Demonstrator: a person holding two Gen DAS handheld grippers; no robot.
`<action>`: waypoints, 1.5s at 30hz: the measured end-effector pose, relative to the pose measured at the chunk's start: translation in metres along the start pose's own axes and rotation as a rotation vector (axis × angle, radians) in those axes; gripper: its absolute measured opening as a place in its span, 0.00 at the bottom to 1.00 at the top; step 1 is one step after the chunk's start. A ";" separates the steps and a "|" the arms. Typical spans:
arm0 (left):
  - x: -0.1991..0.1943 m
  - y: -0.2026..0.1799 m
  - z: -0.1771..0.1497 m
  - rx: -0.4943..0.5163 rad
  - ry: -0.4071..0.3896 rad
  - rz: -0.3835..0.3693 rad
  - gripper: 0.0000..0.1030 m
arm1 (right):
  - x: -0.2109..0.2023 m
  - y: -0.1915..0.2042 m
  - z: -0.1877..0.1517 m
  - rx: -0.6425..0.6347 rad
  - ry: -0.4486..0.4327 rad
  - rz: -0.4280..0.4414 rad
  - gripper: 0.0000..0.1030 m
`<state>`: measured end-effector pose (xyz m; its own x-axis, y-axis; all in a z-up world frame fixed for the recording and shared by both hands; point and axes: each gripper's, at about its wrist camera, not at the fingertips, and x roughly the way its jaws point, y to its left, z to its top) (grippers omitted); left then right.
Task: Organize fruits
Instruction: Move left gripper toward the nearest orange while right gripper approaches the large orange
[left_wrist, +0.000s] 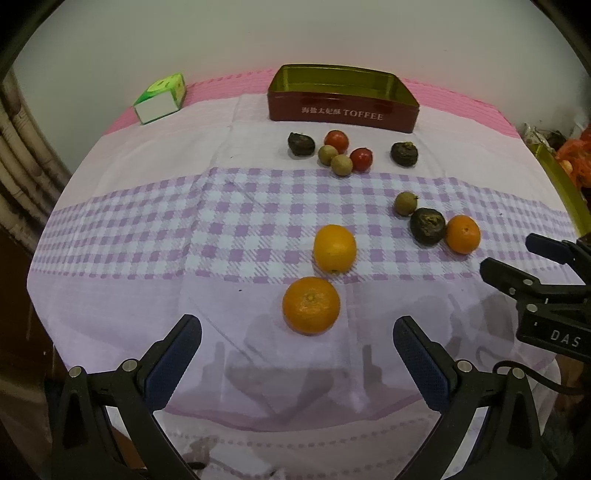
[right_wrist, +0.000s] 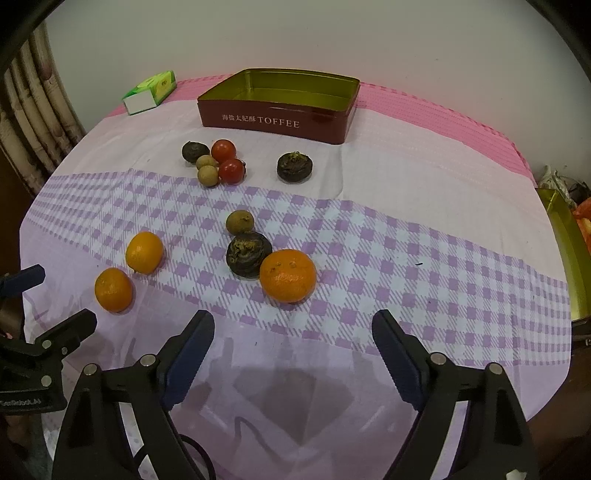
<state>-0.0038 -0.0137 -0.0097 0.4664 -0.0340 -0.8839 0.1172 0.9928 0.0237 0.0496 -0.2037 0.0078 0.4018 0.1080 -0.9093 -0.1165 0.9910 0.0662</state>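
Both tongs, left tongs (left_wrist: 297, 341) and right tongs (right_wrist: 293, 338), gape wide and empty; oranges (left_wrist: 311, 305) at twelve o'clock, bare tabletop (right_wrist: 424, 184) toward two.

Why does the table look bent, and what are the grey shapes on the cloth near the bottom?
Left wrist view: the fisheye lens bows the checked tablecloth, corners go black. Right wrist view: same bowing; the grey shapes are shadows of the open right gripper; red toffee tin stays sharp.

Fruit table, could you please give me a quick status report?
Left gripper and right gripper open, empty. Toffee tin empty; all fruit on the cloth, nearest orange untouched. Nothing in the way.
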 end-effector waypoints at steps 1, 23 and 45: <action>0.000 -0.001 0.000 0.003 0.000 0.000 1.00 | 0.000 0.000 0.000 -0.003 0.000 -0.001 0.82; 0.007 0.003 -0.003 -0.015 0.021 -0.009 1.00 | 0.007 -0.005 0.000 0.011 0.029 0.014 0.78; 0.015 0.007 -0.004 -0.018 0.063 -0.008 1.00 | 0.011 -0.006 -0.001 0.019 0.036 0.025 0.78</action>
<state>0.0006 -0.0067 -0.0246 0.4089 -0.0352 -0.9119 0.1047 0.9945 0.0086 0.0535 -0.2082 -0.0032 0.3662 0.1304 -0.9213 -0.1085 0.9894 0.0969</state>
